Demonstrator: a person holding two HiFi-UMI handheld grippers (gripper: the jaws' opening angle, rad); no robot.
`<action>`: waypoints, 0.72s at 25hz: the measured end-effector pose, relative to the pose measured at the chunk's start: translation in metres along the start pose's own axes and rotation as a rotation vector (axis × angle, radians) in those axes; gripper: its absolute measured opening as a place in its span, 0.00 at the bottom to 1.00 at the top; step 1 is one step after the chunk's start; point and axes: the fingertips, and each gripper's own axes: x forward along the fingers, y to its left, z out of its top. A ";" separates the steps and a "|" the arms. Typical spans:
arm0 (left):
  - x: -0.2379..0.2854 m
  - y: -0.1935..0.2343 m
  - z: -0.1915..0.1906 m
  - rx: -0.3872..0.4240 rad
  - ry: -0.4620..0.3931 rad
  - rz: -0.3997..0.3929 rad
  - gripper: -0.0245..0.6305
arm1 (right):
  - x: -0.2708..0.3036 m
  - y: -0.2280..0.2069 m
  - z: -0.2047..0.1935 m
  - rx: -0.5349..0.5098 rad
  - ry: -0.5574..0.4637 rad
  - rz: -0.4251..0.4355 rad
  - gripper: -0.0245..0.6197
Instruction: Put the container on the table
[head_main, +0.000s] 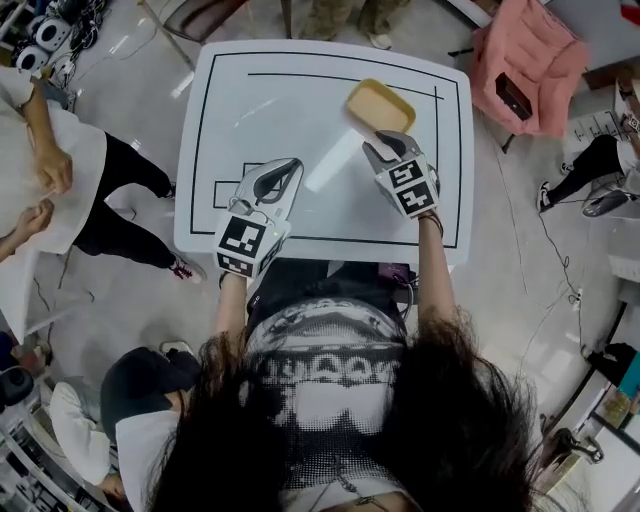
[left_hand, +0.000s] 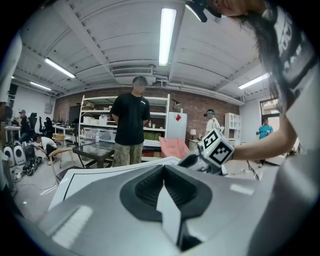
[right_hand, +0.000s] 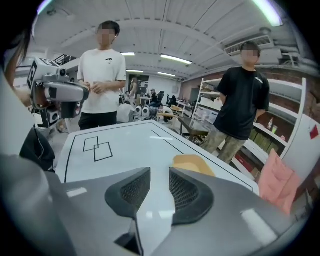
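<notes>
A shallow yellow container (head_main: 380, 105) sits upright on the white table (head_main: 250, 100), near its far right corner. My right gripper (head_main: 388, 148) hovers just short of it, open, with nothing between its pads. In the right gripper view the container (right_hand: 192, 164) shows just beyond the right jaw, and the gripper (right_hand: 159, 172) has bare table in its gap. My left gripper (head_main: 293, 163) hangs over the table's near middle with its tips together and nothing in them. In the left gripper view the tips (left_hand: 163, 167) meet, and the right gripper's marker cube (left_hand: 217, 147) shows to the right.
Black lines and two overlapping squares (right_hand: 97, 149) are drawn on the table. A person in a black shirt (right_hand: 240, 100) stands at the far edge, and one in white (head_main: 50, 180) at the left. A pink chair (head_main: 525, 60) stands off the far right corner.
</notes>
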 end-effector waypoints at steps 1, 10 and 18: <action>0.001 -0.001 -0.003 -0.002 0.004 -0.008 0.04 | -0.005 0.006 0.000 0.018 -0.010 0.000 0.22; 0.012 -0.017 -0.014 -0.015 0.025 -0.054 0.04 | -0.052 0.048 -0.012 0.065 -0.043 0.014 0.21; 0.011 -0.063 -0.012 -0.004 0.026 -0.076 0.04 | -0.106 0.064 -0.016 0.077 -0.114 -0.005 0.16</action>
